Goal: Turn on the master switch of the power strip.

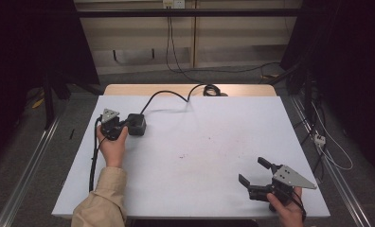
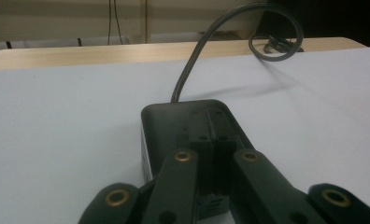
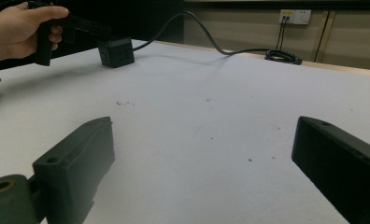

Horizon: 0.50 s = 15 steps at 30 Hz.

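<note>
Closed left tool (image 2: pixel 212 140) rests atop black box (image 2: pixel 174 122).

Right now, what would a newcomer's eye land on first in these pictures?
The black box at the table's far left, its cable snaking to the back edge. The left gripper rests shut on top of it. The right gripper waits at the near right, jaws wide open over bare white surface.

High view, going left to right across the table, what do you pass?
Left gripper → black box with its cable → coiled cable at the far edge → right gripper.
</note>
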Motion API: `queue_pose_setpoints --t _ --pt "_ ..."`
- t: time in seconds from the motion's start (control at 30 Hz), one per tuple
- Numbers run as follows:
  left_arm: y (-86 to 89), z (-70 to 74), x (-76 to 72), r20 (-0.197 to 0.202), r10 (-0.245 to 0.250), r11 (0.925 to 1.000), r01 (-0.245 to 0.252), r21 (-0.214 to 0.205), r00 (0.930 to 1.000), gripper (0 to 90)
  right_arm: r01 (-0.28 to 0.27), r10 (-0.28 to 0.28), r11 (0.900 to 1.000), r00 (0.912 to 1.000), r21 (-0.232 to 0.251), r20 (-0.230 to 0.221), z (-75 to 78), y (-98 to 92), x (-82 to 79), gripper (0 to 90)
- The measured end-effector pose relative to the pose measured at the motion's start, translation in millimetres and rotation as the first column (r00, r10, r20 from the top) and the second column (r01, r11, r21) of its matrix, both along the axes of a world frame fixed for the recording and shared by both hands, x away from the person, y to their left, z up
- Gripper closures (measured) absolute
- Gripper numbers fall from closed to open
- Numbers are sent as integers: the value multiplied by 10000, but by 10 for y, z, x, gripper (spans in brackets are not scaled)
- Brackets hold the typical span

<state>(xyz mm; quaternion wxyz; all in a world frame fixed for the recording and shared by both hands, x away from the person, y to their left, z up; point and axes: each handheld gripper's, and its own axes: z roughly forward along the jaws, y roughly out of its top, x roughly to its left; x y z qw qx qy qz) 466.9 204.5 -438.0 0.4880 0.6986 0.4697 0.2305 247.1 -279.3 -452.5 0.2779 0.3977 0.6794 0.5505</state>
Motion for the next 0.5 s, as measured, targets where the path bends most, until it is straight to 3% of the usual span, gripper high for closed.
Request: queue_pose_setpoints --t 0.1,0.27,0.5 --pt "8 4 -6 114 11 10000 -10 -23 9999 875 9 -9 10000 10000 9 -10 0 -3 0 55" --pt "16 55 -28 280 -69 9990 81 -438 9996 800 25 -25 10000 10000 50 -42 -3 -1 8 55" --pt "46 94 -57 241 -82 9982 96 -588 9997 633 -36 36 10000 10000 41 -27 -5 10 17 55"
